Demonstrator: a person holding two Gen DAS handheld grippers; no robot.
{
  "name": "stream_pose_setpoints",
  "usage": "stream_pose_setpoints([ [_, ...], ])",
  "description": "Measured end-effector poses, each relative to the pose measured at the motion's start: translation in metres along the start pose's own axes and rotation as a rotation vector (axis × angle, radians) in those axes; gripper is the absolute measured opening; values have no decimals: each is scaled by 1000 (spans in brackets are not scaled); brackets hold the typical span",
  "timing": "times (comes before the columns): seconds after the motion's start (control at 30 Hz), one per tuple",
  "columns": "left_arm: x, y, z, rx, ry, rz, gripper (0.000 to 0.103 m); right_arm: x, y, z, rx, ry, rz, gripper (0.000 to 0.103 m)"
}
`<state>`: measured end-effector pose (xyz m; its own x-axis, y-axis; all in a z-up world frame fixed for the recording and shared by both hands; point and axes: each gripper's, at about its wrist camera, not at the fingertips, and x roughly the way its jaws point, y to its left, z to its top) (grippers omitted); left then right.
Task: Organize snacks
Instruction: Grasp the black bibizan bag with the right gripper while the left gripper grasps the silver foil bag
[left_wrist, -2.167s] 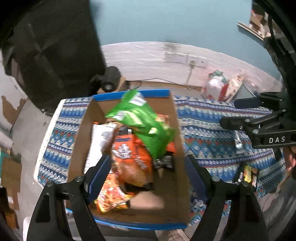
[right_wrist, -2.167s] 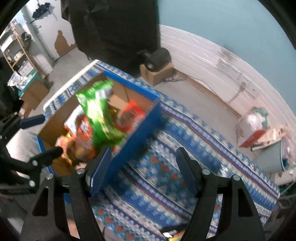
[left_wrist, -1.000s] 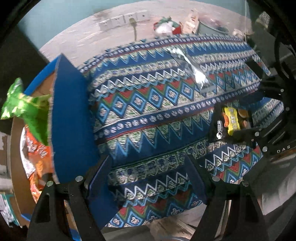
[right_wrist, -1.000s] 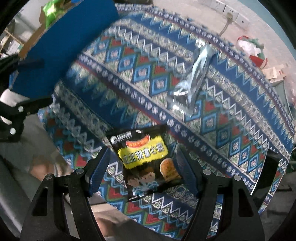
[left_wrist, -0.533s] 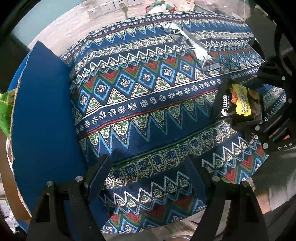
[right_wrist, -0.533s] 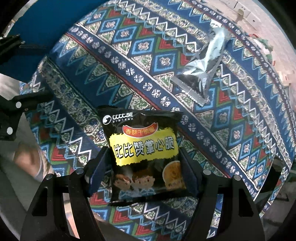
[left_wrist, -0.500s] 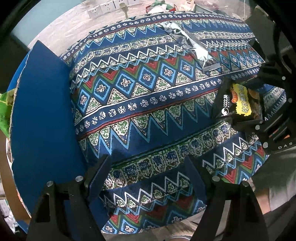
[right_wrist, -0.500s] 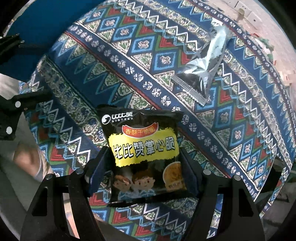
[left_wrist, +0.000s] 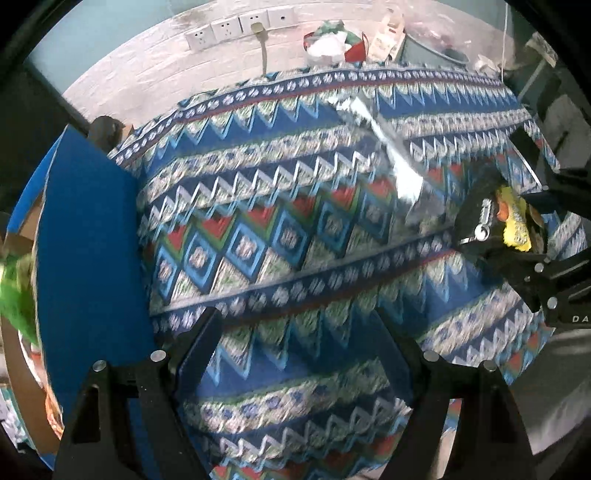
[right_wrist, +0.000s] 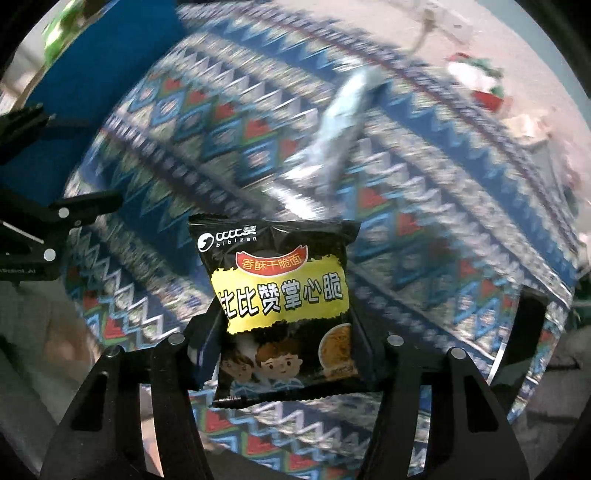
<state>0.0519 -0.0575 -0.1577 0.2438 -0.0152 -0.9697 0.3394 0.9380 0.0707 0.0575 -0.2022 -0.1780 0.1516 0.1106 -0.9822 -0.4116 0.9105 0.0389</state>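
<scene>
A black snack packet (right_wrist: 284, 295) with a yellow label sits between the fingers of my right gripper (right_wrist: 288, 332). The jaws are closing, and the pads press on both of its sides. The packet is sharp while the patterned cloth (right_wrist: 221, 155) behind it blurs. In the left wrist view the same packet (left_wrist: 498, 221) shows at the right edge in the right gripper (left_wrist: 517, 251). My left gripper (left_wrist: 299, 321) hangs open over the cloth with nothing between its fingers. A silver packet (left_wrist: 399, 162) lies flat on the cloth beyond it and also shows in the right wrist view (right_wrist: 343, 110).
A blue cardboard box (left_wrist: 88, 240) stands at the table's left end with a green bag (left_wrist: 18, 295) inside. Its blue wall (right_wrist: 110, 48) shows in the right wrist view. Wall sockets (left_wrist: 236, 27) and a red and white bag (left_wrist: 332, 40) lie past the far edge.
The right jaws have narrowed onto the black packet, which now moves with the gripper. The left gripper, still open, has slid across the cloth.
</scene>
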Motion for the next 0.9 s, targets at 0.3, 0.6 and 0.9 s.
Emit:
stream_pose_setpoints([
  [0.3,9,-18,45,-45,-14,-15,82,-29,-70,6,181,-155,-64,60],
  [0.6,30,-42,94,-102,-4,-39,82,-38,-106,8,294,-241,-90,60],
  [0.9,58,-54,130,-149,-4,-58,82,-18,-118,10,323,-227,-62,60],
])
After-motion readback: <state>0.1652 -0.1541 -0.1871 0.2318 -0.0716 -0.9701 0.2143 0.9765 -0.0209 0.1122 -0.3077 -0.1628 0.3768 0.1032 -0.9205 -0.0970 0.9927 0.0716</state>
